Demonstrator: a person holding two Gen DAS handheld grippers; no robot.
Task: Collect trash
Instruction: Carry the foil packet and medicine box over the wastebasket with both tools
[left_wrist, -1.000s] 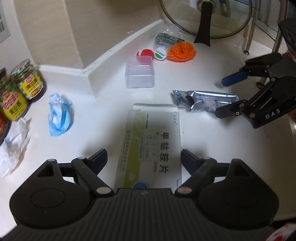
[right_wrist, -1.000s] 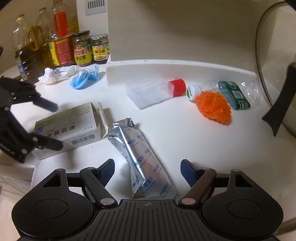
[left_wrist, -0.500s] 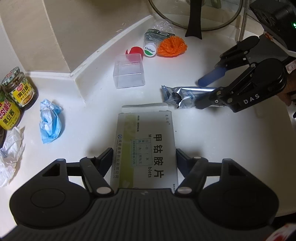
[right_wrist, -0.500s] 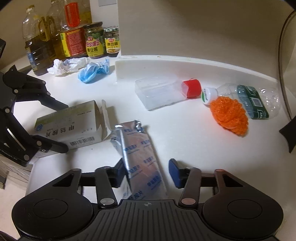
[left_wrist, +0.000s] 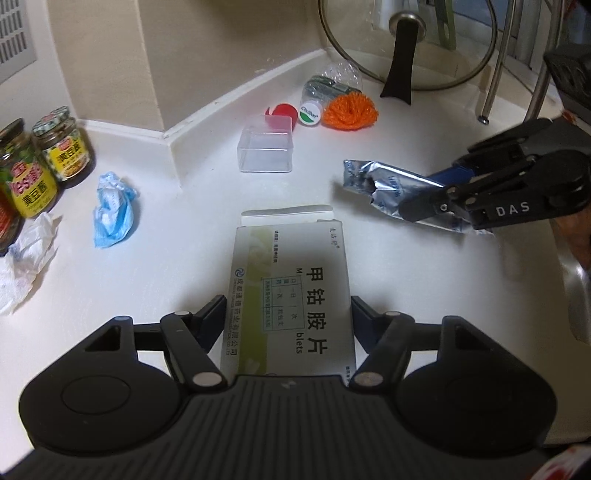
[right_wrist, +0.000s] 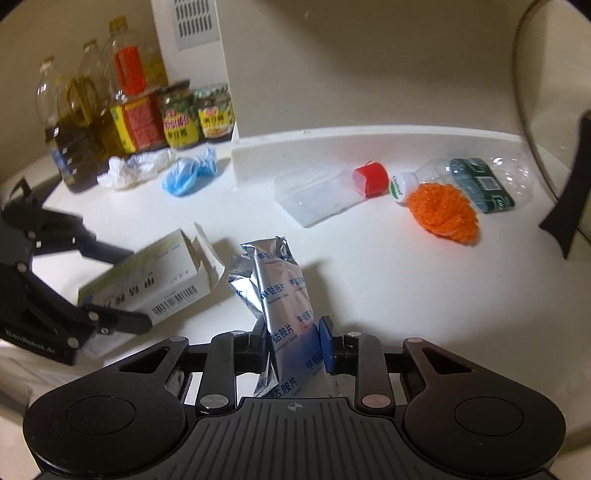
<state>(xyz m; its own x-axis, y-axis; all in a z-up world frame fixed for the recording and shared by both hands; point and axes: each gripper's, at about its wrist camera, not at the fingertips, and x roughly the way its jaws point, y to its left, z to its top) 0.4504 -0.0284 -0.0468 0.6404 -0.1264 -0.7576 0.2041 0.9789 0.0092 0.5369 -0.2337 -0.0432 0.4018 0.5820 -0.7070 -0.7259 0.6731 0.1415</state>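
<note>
Pinching the open-flapped medicine box (left_wrist: 291, 291) are the left fingers (left_wrist: 218, 314), while the right fingers (right_wrist: 327, 343) are closing on the foil pouch (right_wrist: 284, 306).

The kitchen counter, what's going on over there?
A person with a gripper in each hand is picking up trash. The left gripper is shut on the medicine box. The right gripper's jaws are closing on the crumpled foil pouch, pads already pressing it. A blue wad, a plastic bottle and a white tissue still lie on the counter.
</note>
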